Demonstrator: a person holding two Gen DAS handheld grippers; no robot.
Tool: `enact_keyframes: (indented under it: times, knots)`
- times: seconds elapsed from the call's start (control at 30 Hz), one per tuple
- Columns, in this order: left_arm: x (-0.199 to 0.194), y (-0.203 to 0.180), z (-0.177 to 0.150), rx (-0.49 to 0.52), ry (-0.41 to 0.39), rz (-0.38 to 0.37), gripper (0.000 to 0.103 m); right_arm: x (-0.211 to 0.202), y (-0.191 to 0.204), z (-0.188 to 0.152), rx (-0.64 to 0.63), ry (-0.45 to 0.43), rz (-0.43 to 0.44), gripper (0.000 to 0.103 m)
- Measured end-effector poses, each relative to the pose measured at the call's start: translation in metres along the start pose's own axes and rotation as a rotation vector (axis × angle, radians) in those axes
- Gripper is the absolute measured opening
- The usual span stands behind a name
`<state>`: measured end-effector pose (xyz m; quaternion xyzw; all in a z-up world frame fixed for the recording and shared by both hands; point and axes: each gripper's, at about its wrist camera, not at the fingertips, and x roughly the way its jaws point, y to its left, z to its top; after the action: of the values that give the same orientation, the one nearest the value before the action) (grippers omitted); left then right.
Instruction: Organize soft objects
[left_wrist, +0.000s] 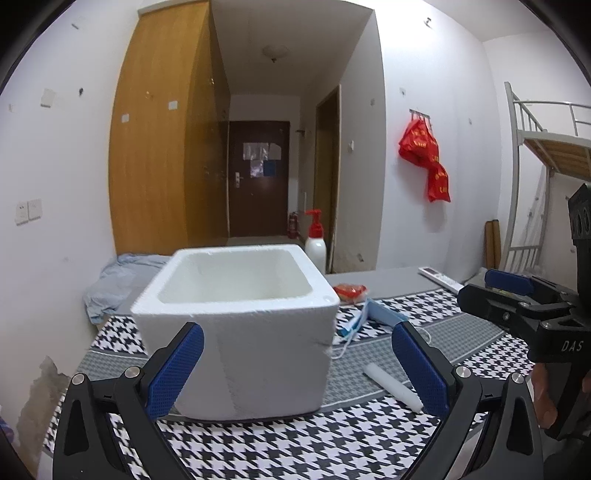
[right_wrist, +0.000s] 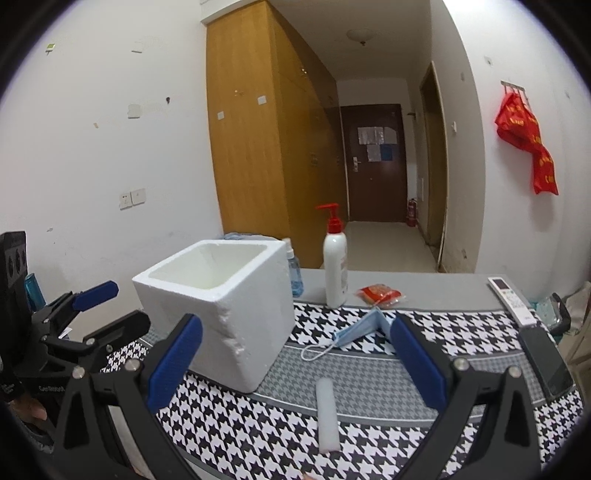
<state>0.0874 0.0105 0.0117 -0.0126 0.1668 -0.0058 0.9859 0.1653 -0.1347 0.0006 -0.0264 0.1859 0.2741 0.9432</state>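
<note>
Both claws wide open, empty: left claw (left_wrist: 297, 363) facing foam box (left_wrist: 236, 295), right claw (right_wrist: 295, 360) over foam stick (right_wrist: 327, 415).

Two black handheld grippers with blue pads

The left gripper (left_wrist: 295, 365) and right gripper (right_wrist: 295, 360) share matte black frames, silver screws and textured blue pads (left_wrist: 176, 369); white lettering marks one handle.

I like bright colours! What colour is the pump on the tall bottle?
The pump is red; right wrist view shows it best.
</note>
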Motion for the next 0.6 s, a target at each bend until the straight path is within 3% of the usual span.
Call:
enact_keyframes:
  times: [0.6]
  knots:
    - [0.026, -0.045, -0.015, 0.049, 0.077, -0.119, 0.102, -0.021, -0.041, -0.018, 0.059, 0.022, -0.114, 0.103]
